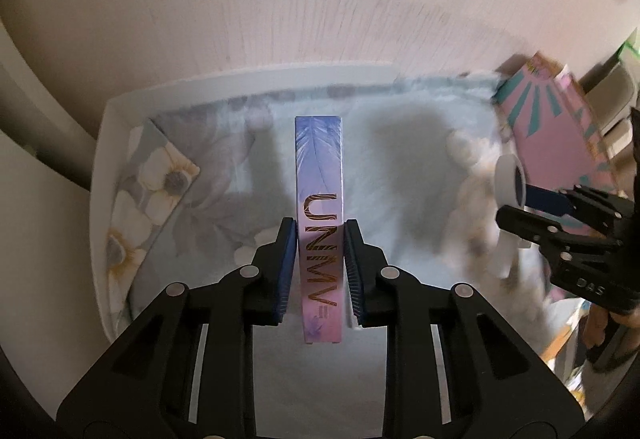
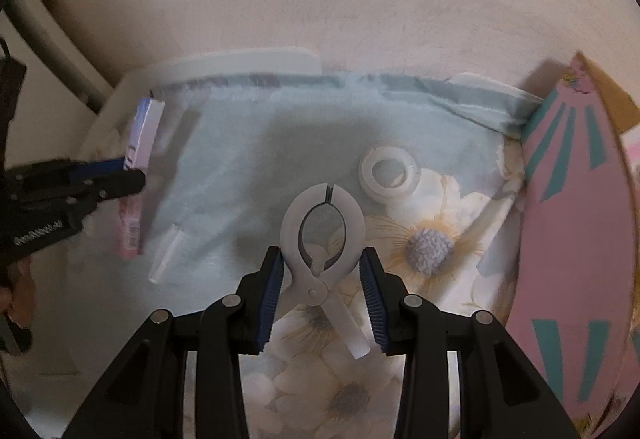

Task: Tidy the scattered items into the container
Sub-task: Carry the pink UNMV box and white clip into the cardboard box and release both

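- Floral bedding (image 2: 432, 223) in pale blue covers the surface, with a plain wall behind it; a white rim (image 1: 256, 77) runs along its far edge.
- Left claw (image 1: 320, 259): clenched on a slim purple-pink box (image 1: 319, 175), pads pressing both long sides near its lower half; the box points away from the camera.
- Right claw (image 2: 324, 291): grasping a white plastic clip (image 2: 322, 235), pads against its body, handles trailing toward the camera.
- A white ring (image 2: 390, 173) lies on the bedding just beyond the clip; a small clear tube (image 2: 166, 253) lies to the left, apart from both.
- A pink container (image 2: 576, 223) with teal rays stands at the right edge.
- Judgement: both items appear lifted for transfer. Carry them level to the container, keep each grip firm, release only once over its opening, one claw at a time to avoid collision.
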`<state>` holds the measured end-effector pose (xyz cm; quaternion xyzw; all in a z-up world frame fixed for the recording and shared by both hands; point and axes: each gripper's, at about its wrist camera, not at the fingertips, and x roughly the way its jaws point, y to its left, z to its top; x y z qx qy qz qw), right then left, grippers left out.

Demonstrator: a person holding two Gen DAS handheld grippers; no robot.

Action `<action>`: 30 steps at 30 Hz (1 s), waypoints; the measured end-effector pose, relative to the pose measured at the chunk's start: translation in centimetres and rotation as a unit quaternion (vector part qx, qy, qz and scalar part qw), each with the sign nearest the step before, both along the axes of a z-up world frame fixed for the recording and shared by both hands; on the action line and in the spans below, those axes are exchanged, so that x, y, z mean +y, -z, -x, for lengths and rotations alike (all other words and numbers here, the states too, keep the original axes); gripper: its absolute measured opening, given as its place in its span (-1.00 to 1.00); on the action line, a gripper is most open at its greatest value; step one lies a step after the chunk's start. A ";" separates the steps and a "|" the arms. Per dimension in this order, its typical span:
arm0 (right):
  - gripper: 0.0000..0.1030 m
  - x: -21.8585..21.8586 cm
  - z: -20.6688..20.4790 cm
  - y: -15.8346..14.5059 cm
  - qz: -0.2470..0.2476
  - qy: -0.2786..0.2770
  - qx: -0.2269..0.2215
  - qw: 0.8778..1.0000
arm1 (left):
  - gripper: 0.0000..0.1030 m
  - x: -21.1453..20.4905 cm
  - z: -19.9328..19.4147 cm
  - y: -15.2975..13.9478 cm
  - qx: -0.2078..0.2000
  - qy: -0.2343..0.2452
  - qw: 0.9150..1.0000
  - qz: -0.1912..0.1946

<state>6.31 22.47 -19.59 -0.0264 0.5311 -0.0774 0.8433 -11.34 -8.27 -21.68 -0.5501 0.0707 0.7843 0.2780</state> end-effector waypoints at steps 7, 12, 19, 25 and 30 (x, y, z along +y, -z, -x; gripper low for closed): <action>-0.30 0.6 3.6 -8.8 -0.006 -0.005 -0.093 0.996 | -0.59 4.3 -2.0 -6.9 0.047 0.016 0.998 -0.037; -0.30 -0.7 5.6 -14.2 0.009 0.010 -0.142 0.990 | -0.59 10.9 -4.8 -10.1 0.055 0.069 0.993 -0.079; -0.30 -6.6 11.9 -15.8 0.049 0.078 -0.142 0.985 | -0.59 21.2 -10.3 -10.8 0.031 0.154 0.983 -0.093; -0.30 -11.3 15.9 -13.7 0.046 0.110 -0.118 0.986 | -0.59 28.8 -14.4 -7.5 -0.008 0.201 0.977 -0.069; -0.30 -14.6 16.9 -11.8 0.017 0.116 -0.107 0.987 | -0.59 32.5 -15.8 -5.0 -0.008 0.209 0.978 -0.028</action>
